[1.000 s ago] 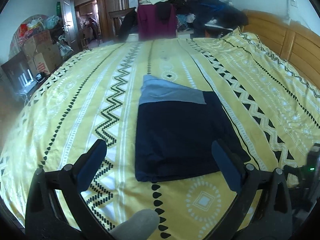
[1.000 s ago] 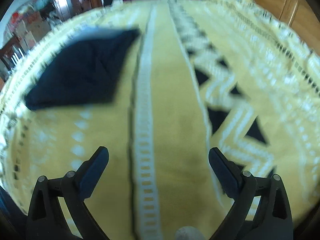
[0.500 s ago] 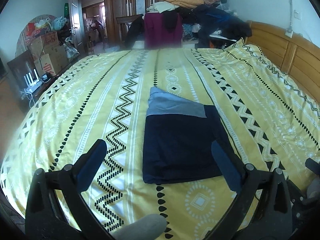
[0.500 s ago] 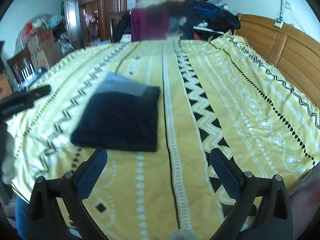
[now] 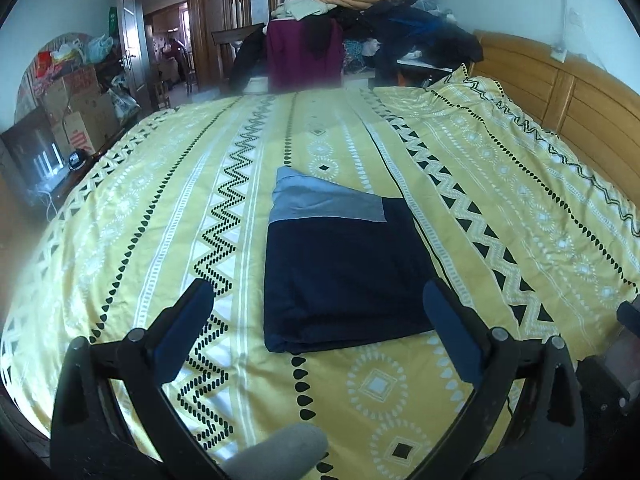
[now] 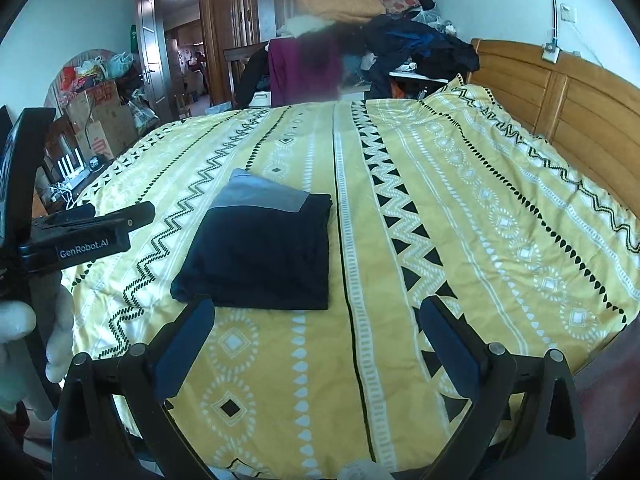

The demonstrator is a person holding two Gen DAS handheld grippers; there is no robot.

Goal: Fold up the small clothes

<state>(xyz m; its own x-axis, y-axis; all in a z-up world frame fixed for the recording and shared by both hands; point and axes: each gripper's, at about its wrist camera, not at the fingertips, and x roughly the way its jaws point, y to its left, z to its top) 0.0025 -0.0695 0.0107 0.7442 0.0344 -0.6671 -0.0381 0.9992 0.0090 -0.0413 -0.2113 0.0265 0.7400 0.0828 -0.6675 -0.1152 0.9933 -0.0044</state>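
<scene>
Left tool (image 6: 86, 224) reads "GenRobot.AI", beside folded navy garment (image 6: 260, 252).

Folded garment (image 5: 340, 272) lies flat on bedspread (image 5: 500, 208), near bed's front edge. Headboard (image 5: 580, 108) at right. Clothes pile (image 5: 380, 12) behind bed. Boxes (image 5: 76, 108) at left, beside doorway (image 5: 168, 52).

Matt cloth garment (image 5: 344, 272), patterned cloth bedspread (image 5: 500, 208), seemingly varnished wooden headboard (image 5: 580, 104).
</scene>
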